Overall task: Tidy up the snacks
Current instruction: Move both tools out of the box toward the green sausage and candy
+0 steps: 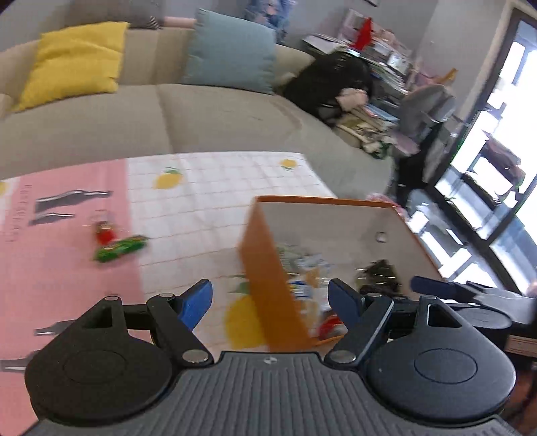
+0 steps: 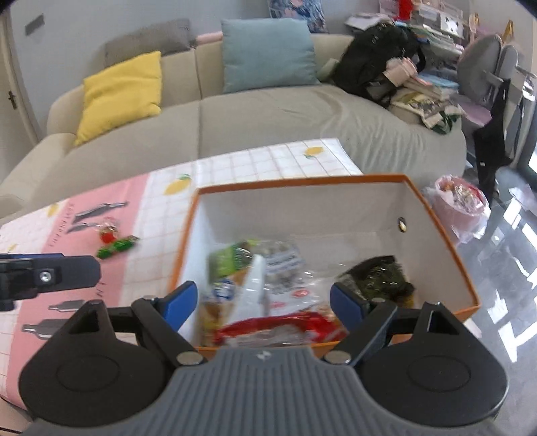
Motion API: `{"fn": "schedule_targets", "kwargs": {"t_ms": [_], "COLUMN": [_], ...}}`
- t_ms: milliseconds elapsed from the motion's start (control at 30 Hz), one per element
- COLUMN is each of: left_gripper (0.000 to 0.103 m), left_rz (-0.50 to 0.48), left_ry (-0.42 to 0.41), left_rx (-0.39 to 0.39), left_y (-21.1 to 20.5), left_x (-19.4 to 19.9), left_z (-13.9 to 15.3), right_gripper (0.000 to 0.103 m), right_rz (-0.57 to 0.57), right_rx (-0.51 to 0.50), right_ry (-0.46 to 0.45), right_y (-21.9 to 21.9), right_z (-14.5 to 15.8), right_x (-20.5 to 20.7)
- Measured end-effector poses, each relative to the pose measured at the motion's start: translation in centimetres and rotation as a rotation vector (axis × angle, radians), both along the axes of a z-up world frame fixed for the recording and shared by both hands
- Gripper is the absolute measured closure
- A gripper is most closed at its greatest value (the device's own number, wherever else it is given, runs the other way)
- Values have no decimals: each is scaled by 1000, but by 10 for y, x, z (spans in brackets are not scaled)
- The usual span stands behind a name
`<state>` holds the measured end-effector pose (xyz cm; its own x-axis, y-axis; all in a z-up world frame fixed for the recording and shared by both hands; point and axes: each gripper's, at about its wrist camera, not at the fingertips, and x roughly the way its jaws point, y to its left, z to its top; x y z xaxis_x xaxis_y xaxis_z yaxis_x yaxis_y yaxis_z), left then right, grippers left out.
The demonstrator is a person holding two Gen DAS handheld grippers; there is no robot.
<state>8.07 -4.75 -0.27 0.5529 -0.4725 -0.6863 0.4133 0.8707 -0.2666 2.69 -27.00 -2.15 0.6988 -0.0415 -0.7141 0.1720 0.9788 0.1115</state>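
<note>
Pink bag (image 2: pixel 461 208) — right view only

Home living room, beige sofa (image 2: pixel 268 110), cushions (image 2: pixel 266 53), cluttered shelves (image 2: pixel 433 26)

Orange box (image 2: pixel 436 214) holding snacks (image 2: pixel 268 285), green packet (image 2: pixel 117 247) outside
</note>
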Motion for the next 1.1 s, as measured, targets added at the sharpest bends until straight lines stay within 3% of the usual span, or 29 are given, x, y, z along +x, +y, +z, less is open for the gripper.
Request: {"fn": "schedule_targets", "kwargs": {"t_ms": [267,633,1100], "left_gripper": [11,11,12], "left_rz": [114,257,231], "left_ry": [-56,-26,-12], "left_rx": [100,86,152], "left_y": [49,106,132], "left_x": [-12,0,44], "left_z": [-11,-32,-58], "right_gripper": [19,21,21], "right_rz": [122,258,326], "right_rx": [-33,-60,-87], "right_ry": [-104,-121,-41], "right_y": [67,116,147], "right_z": [0,-14,-38], "right_x": [-1,23,84]}}
